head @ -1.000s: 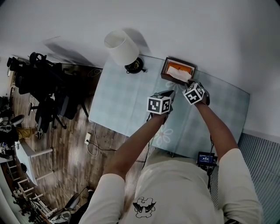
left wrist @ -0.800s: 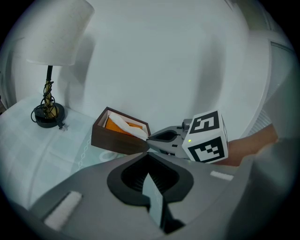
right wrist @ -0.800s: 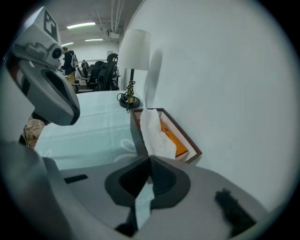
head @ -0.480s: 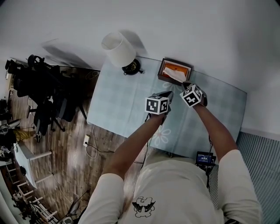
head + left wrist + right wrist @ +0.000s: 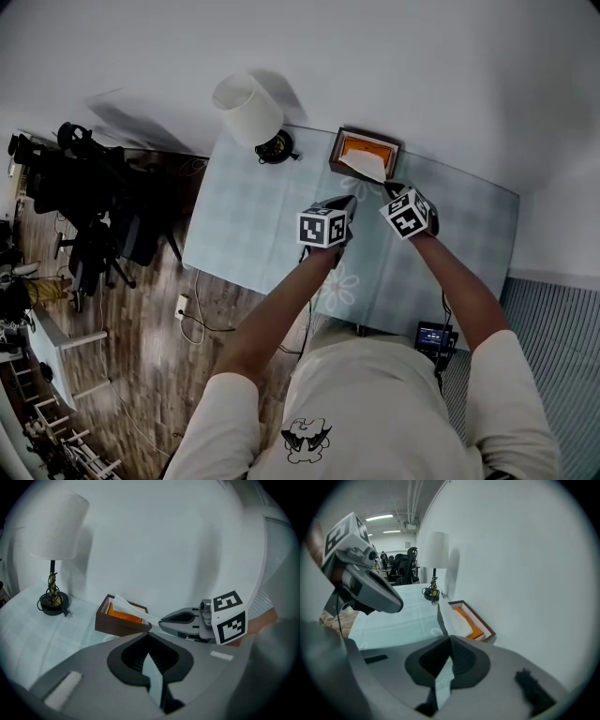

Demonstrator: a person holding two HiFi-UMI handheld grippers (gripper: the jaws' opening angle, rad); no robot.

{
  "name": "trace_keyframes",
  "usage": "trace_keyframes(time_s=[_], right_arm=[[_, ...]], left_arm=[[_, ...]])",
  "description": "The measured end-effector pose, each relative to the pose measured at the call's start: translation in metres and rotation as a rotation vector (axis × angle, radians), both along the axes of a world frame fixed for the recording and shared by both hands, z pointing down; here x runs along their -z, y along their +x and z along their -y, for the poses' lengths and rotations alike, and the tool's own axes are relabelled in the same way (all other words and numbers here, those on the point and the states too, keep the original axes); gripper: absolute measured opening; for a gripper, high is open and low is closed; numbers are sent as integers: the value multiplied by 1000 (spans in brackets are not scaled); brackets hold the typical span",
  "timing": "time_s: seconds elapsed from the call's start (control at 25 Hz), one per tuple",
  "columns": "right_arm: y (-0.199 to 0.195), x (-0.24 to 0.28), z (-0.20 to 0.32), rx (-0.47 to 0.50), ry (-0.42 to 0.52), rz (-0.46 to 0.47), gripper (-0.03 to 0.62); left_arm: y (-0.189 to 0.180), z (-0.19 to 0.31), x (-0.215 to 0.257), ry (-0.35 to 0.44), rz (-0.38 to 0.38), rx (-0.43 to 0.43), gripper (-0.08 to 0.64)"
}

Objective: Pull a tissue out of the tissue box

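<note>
A brown tissue box (image 5: 364, 150) with an orange inside stands at the table's far edge by the wall. A white tissue (image 5: 132, 611) stretches out of the box (image 5: 120, 622) to my right gripper (image 5: 161, 619), whose tips are shut on its end. In the right gripper view the tissue (image 5: 451, 617) rises from the box (image 5: 477, 623) straight into my right gripper (image 5: 450, 638). My left gripper (image 5: 349, 202) hovers beside it over the table, short of the box, shut with nothing in it (image 5: 149, 633).
A lamp with a white shade (image 5: 248, 108) stands on the pale blue table (image 5: 262, 225) left of the box. A white wall runs behind. Office chairs (image 5: 103, 197) crowd the wooden floor at the left.
My right gripper has drawn back and up from the box with the tissue, which now stretches longer out of it. The left gripper has barely moved.
</note>
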State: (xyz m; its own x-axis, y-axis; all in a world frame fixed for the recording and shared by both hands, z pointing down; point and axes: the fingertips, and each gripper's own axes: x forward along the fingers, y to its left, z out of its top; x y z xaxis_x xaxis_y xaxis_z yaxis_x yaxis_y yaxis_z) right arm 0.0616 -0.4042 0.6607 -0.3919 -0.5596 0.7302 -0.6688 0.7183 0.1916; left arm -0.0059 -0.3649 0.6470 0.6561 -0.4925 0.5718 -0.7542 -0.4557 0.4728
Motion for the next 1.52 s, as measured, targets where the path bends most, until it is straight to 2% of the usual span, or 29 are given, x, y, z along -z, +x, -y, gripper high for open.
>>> trace_keyframes(time_s=[0.12, 0.24, 0.56, 0.68, 0.88, 1.12, 1.4, 1.52], right_arm=[[0, 16, -11, -8, 16, 28, 14], [-1, 33, -25, -10, 35, 61, 14], [-3, 70, -67, -6, 79, 137, 14], [-2, 83, -93, -43, 87, 211, 14], [1, 114, -135, -105, 89, 313, 14], [3, 138, -176, -134, 99, 370, 14], [6, 146, -225, -179, 67, 435, 14], [11, 148, -237, -212, 64, 459, 14]], left_arm=[[-5, 0, 11, 51, 29, -11, 5], [-14, -2, 21, 78, 26, 8, 5], [-29, -33, 51, 174, 53, -15, 5], [-28, -53, 58, 185, 35, -3, 5], [-22, -87, 81, 201, -42, 44, 5], [-15, -130, 99, 245, -38, 12, 5], [-5, -174, 114, 232, -84, 13, 5], [-6, -184, 117, 250, -78, 8, 5]])
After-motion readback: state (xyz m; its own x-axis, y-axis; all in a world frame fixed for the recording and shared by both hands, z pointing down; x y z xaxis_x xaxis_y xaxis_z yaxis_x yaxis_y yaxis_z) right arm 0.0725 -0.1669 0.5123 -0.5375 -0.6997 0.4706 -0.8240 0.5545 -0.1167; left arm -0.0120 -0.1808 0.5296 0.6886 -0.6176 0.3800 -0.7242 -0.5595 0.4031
